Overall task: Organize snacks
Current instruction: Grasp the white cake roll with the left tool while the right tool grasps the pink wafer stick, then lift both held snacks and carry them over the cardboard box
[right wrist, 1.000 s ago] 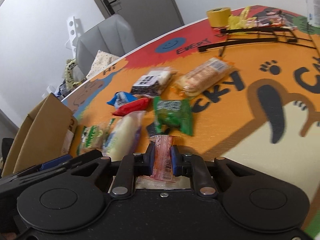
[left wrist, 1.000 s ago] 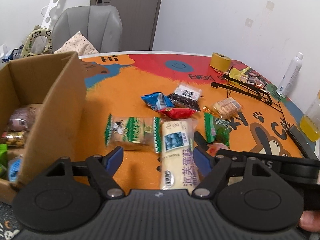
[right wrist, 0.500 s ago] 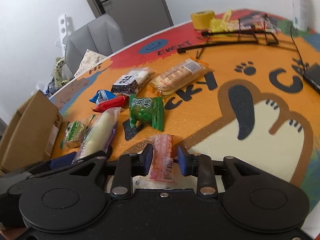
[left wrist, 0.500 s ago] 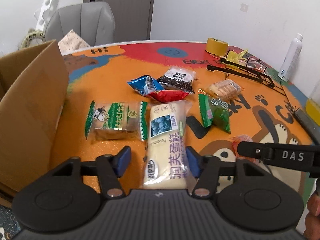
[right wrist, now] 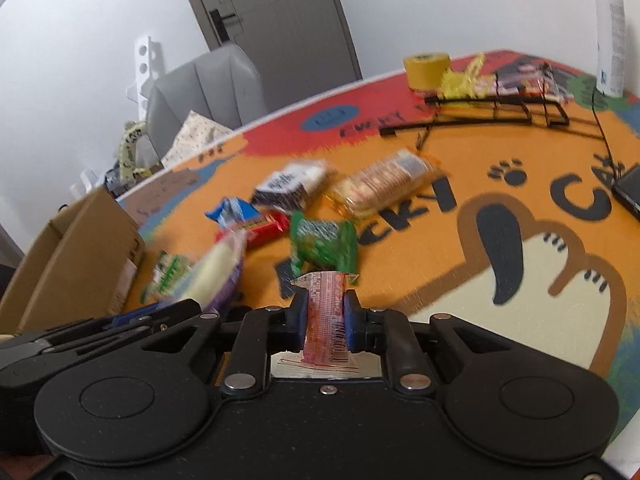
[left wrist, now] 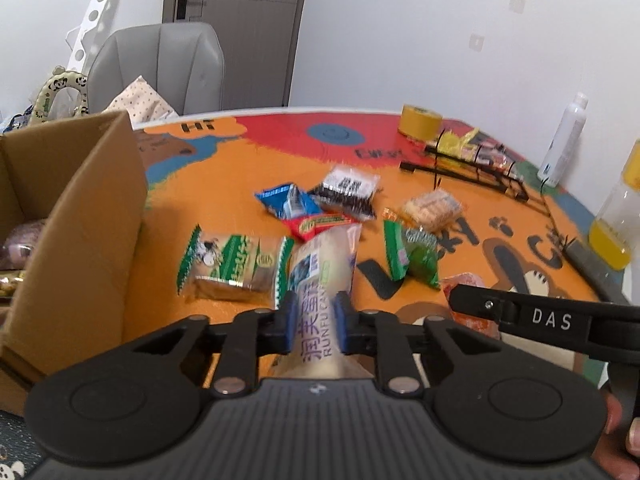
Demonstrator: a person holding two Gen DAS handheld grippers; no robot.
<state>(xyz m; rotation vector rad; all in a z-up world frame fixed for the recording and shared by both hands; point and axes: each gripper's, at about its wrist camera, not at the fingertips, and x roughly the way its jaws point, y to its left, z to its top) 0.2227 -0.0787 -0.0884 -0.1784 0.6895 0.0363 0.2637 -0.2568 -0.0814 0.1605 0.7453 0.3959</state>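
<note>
My left gripper (left wrist: 312, 320) is shut on a long white cake pack with purple print (left wrist: 320, 276), lifted at its near end. My right gripper (right wrist: 326, 320) is shut on a small red snack pack (right wrist: 325, 316); it also shows in the left wrist view (left wrist: 466, 284). On the orange mat lie a green-white cake pack (left wrist: 236, 264), a blue pack (left wrist: 286, 202), a red bar (left wrist: 320, 224), a black-white pack (left wrist: 348, 192), a green pack (left wrist: 412, 252) and a biscuit pack (left wrist: 432, 208). An open cardboard box (left wrist: 92, 216) stands at the left with snacks inside.
A black wire rack (left wrist: 476, 168) with packets, a yellow tape roll (left wrist: 420, 122), a white spray bottle (left wrist: 564, 140) and a juice bottle (left wrist: 616, 216) stand at the mat's right and back. A grey chair (left wrist: 160, 68) is behind the table. A dark phone (right wrist: 628, 192) lies at the right.
My left gripper has closed on the long white cake pack and raised its near end. My right gripper has closed again on the red pack and lifted it.
</note>
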